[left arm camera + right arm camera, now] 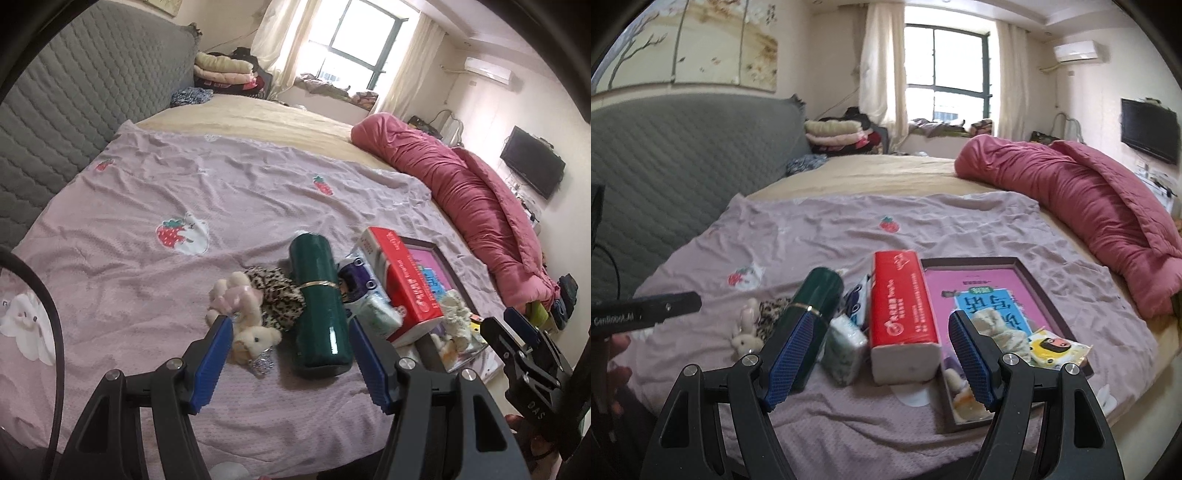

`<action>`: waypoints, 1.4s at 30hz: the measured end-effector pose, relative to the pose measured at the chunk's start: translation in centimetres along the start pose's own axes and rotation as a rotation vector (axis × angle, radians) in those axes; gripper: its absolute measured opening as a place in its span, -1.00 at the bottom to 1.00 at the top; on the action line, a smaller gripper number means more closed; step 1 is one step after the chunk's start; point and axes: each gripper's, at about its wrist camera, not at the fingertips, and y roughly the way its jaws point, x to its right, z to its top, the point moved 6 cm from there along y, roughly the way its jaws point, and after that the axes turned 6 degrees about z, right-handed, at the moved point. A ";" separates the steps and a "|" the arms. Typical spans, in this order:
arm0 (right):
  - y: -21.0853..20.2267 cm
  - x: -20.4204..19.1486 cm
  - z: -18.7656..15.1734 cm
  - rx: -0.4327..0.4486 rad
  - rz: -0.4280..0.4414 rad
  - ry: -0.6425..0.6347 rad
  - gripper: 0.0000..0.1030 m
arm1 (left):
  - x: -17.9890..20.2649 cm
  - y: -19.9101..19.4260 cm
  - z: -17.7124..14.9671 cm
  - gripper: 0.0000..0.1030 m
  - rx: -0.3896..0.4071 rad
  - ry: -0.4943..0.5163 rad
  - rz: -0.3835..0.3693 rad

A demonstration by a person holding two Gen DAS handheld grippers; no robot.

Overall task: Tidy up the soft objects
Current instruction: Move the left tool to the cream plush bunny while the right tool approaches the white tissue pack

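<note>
Bed [155, 192] with mauve strawberry sheet; clutter bunched at the near edge. Left gripper [290, 360] spread wide, empty, hanging over the gap between the plush bunny [245, 314] and the green flask [319, 314]. Right gripper [879, 354] also wide and empty, poised above the red tissue pack [903, 314], with the framed tray [1027, 280] just to its right.

Soft items: bunny lying against a leopard scrunchie [275, 295], both touching or nearly touching the flask; a cream knit piece [997, 328] already lies in the tray.

Likely step: left gripper takes the bunny. Advice: shift left off the flask, come down over the bunny's body rather than an ear, close gently. Risk: a finger nudges the flask and it rolls; the scrunchie may snag and come along.
</note>
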 end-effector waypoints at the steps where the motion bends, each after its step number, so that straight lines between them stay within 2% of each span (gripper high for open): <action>1: 0.3 -0.1 -0.2 -0.010 0.001 -0.007 0.50 | -0.2 0.2 -0.1 0.26 -0.004 -0.003 0.005; 8: 2.6 -1.7 -1.5 -0.072 0.052 -0.066 0.50 | -2.1 2.3 -0.9 0.26 -0.055 -0.044 0.013; 16: 7.0 -3.7 -2.5 -0.142 0.088 -0.213 0.50 | -3.5 5.3 -1.8 0.26 -0.121 -0.099 0.008; 24: 10.6 -3.5 -2.5 -0.164 0.054 -0.326 0.50 | -4.2 7.7 -1.7 0.26 -0.129 -0.118 0.011; 30: 12.3 -4.9 -2.8 -0.174 0.018 -0.498 0.50 | -4.2 9.0 -1.6 0.26 -0.141 -0.118 0.000; 34: 14.1 -5.9 -3.6 -0.216 0.012 -0.606 0.49 | -4.3 9.7 -1.4 0.26 -0.148 -0.118 0.003; 38: 15.6 -5.8 -4.5 -0.261 0.018 -0.632 0.37 | -4.8 10.8 -1.8 0.26 -0.177 -0.139 -0.005; 40: 16.0 -5.8 -4.8 -0.277 0.019 -0.633 0.21 | -5.0 11.4 -2.0 0.26 -0.194 -0.149 -0.006; 42: 16.4 -5.8 -5.3 -0.296 0.023 -0.632 -0.07 | -5.2 11.9 -2.1 0.26 -0.207 -0.158 -0.008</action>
